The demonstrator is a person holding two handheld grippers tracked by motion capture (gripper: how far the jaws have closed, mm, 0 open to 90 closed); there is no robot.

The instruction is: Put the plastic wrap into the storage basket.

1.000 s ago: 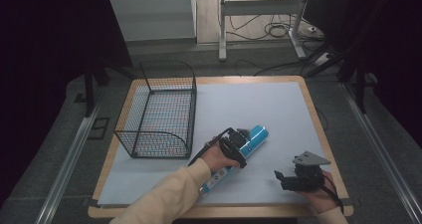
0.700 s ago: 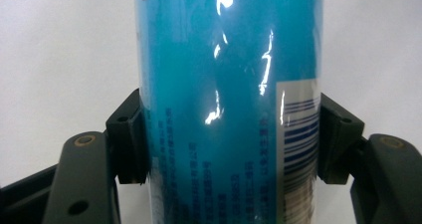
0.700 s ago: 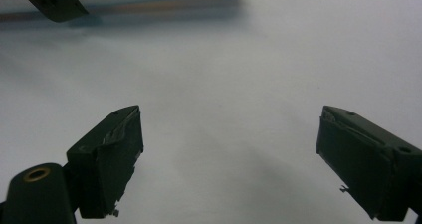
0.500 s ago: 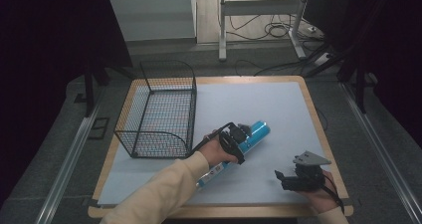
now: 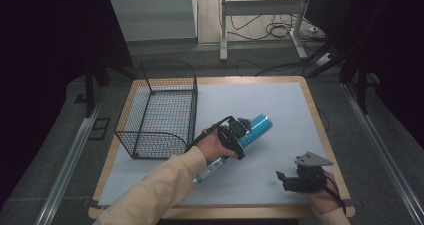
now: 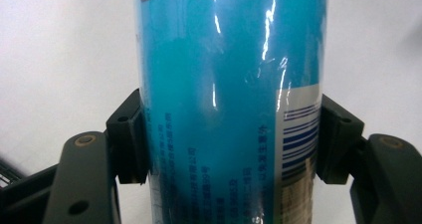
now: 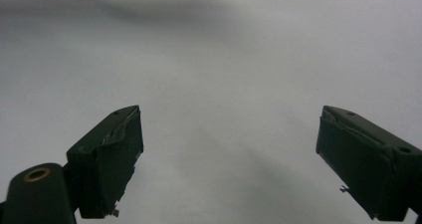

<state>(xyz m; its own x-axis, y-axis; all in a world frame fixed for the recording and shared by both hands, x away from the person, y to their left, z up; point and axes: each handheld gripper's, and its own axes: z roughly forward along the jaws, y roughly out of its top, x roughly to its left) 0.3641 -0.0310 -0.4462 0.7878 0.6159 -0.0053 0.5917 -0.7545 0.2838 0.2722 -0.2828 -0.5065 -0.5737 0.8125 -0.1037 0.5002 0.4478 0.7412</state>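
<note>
Tube point(image 5: 252, 129) is glossy cyan-blue with a white barcode panel point(image 6: 298, 134) striped dark blue, plus small pale print; its lower end in the high view is white. Both grippers are black: left gripper point(image 5: 235, 136), right gripper point(image 5: 295, 181), which has a grey plate on top. Basket point(image 5: 159, 112) is black wire mesh. Table point(image 5: 280, 100) is pale grey-white with a light wood edge. Sleeve point(image 5: 155, 192) is cream.

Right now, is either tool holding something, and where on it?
The left tool grips the blue can around its middle, across its sides. The right tool holds nothing.
</note>
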